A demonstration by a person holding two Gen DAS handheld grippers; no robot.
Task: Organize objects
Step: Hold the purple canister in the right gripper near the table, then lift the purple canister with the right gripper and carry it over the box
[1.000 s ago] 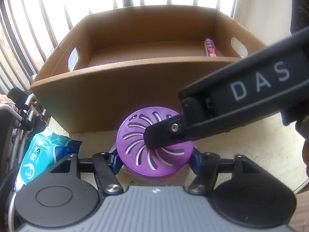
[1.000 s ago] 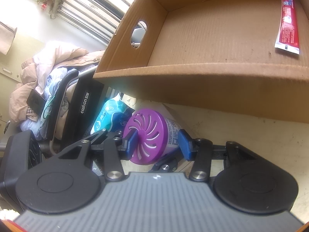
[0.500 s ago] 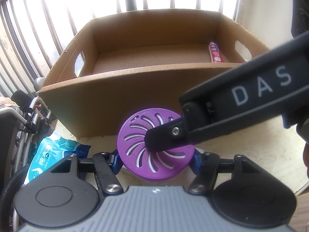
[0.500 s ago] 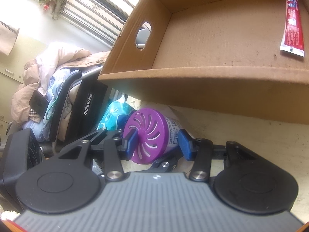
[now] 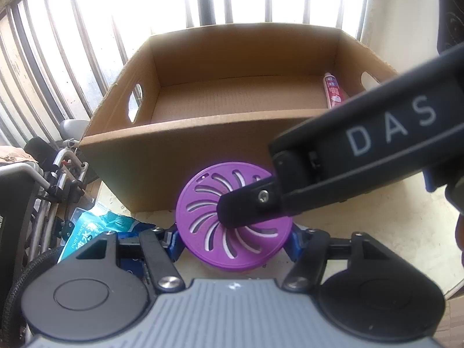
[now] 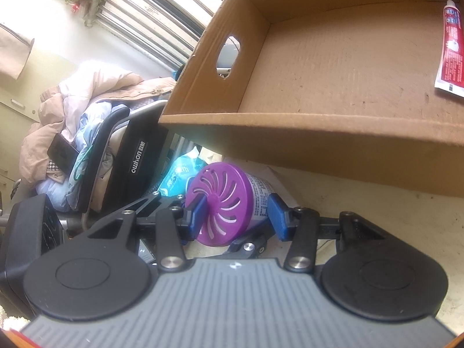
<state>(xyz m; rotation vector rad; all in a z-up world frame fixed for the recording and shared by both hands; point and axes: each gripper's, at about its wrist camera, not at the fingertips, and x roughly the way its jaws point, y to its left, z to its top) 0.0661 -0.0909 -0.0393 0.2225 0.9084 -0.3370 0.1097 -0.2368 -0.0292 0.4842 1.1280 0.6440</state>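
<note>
Both your grippers point(image 5: 233, 236) point(image 6: 236, 217) still clamp the purple-lidded round canister point(image 6: 229, 203), now higher before the brown cardboard box point(image 5: 179, 150).

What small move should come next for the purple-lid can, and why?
Probably lift it a little further, above the near wall of the cardboard box. Both the left gripper and the right gripper are closed on the purple-lid can, which sits lower than that wall; only a toothpaste tube lies inside.
</note>
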